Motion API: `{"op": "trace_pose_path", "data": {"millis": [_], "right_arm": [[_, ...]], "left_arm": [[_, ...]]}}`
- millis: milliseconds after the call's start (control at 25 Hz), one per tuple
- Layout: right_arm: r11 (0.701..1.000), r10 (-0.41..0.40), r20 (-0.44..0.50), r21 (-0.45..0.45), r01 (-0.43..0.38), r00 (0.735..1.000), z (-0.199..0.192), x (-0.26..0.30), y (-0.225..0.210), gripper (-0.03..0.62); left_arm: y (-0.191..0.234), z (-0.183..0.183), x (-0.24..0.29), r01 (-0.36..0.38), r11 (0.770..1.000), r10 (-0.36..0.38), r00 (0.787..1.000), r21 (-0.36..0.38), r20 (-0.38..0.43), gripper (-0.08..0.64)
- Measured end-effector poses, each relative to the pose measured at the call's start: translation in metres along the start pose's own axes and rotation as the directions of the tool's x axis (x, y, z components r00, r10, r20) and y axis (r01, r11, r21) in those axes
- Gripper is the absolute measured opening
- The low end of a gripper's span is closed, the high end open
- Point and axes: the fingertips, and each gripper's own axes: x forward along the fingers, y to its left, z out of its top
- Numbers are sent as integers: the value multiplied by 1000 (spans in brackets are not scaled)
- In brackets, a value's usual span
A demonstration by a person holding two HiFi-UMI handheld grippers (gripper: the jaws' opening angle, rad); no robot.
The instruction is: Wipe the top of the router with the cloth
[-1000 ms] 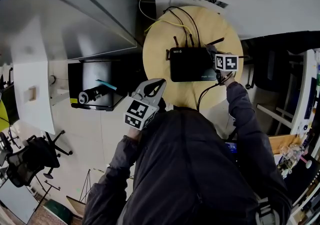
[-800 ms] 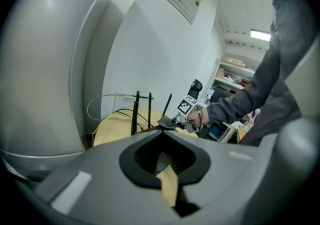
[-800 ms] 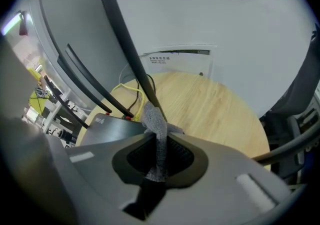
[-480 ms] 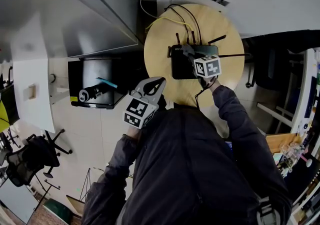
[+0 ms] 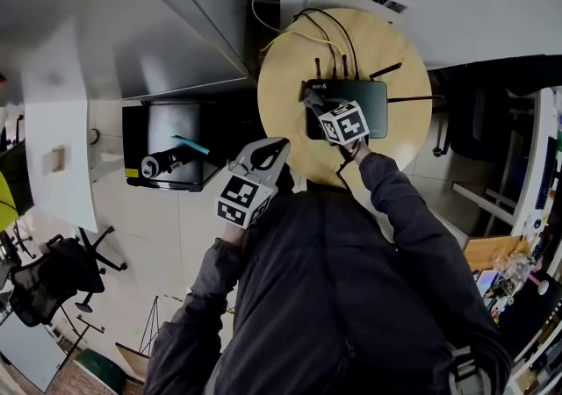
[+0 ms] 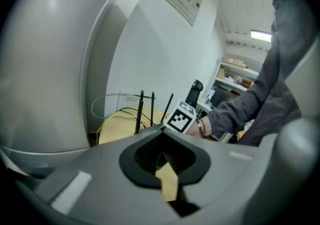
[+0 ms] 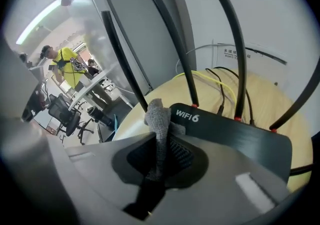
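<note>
leftward since a second ago – the right gripper (image 5: 309, 99) has slid from the right end of the black router (image 5: 364, 99) to its left end. its jaws are pinched narrow on the grey cloth (image 7: 159, 119), whose free tip stands up past them at the router's near left corner, beside the wifi 6 print. the router lies on the round wooden table (image 5: 285, 95). the left gripper (image 5: 274, 152) hangs by the table's near edge – jaws together, nothing between them
</note>
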Motion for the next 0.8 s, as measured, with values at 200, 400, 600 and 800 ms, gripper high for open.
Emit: {"op": "trace_pose_path", "data": {"millis": [200,400,600,800], "right_arm": [[999,-40,-21,28,40,999,-14,-11,-26,32],[993,-76,3,88,76,997,-27,-32,-57,32],[979,-148,-5,145,147,989,-49,-55,-97,32],[963,-187,8,198,182,982,-66,-73,-129,32]], "left_arm": [[-1,-1,3,16,1000,-16,1000,4,-5,0],[-3,4,7,35,999,-35,999,25,-4,0],[-7,5,13,53,998,-53,998,37,-15,0],[-9,7,16,65,997,-64,998,49,-22,0]]}}
